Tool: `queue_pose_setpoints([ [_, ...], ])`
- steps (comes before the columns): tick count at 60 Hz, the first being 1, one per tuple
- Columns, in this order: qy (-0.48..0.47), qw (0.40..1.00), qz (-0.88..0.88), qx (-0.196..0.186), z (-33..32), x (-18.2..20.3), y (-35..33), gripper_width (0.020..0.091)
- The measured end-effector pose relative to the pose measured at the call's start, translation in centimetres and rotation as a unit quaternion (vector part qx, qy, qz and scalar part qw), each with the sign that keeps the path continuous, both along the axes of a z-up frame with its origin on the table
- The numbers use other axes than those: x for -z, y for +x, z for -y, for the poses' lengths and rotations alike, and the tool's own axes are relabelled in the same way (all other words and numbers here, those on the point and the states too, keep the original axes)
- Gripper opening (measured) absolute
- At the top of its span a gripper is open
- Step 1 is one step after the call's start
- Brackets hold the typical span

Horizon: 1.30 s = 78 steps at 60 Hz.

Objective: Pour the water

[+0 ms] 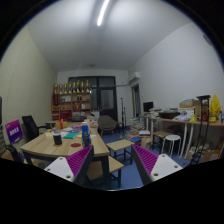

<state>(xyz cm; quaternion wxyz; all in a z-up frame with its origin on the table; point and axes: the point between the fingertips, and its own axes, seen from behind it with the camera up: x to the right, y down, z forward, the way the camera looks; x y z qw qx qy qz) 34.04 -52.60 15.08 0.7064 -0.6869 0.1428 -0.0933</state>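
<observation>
two fingers [71, 166] of the gripper [110, 168] stand apart, pads bare, nothing between them: released. one table [40, 148], the landmark, lies ahead of the left finger and bears small items; which, if any, is the water vessel cannot be told. chairs [82, 158] sit beside the table; a stool [171, 142] stands well to its right, near a cluttered desk [195, 122]. shelves [72, 100] rise beyond the table. step in hand, by judgement: the approach, nothing grasped. next move calls for lowering toward the table and finding the vessel.
</observation>
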Motion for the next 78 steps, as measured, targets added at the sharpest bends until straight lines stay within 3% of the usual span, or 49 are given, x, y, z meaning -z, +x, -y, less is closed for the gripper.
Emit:
queue_pose_setpoints([
  [13,0.002,1.0,0.003,0.006,1.1,-0.5,1.2,0.0826],
  [24,-0.007,1.0,0.031,0.003,-1.8,-0.7,2.8,0.0825],
  [42,0.004,0.996,0.031,-0.078,-17.2,1.9,-3.0,0.0828],
  [54,0.0,0.994,0.038,-0.098,-31.5,2.5,-6.5,0.0818],
  [67,-0.031,0.996,0.044,-0.074,-42.1,4.8,-6.4,0.0813],
  [76,-0.046,0.998,0.032,-0.032,-46.6,6.8,-4.2,0.0816],
  [78,-0.053,0.998,0.023,-0.028,-47.3,7.4,-3.9,0.0715],
])
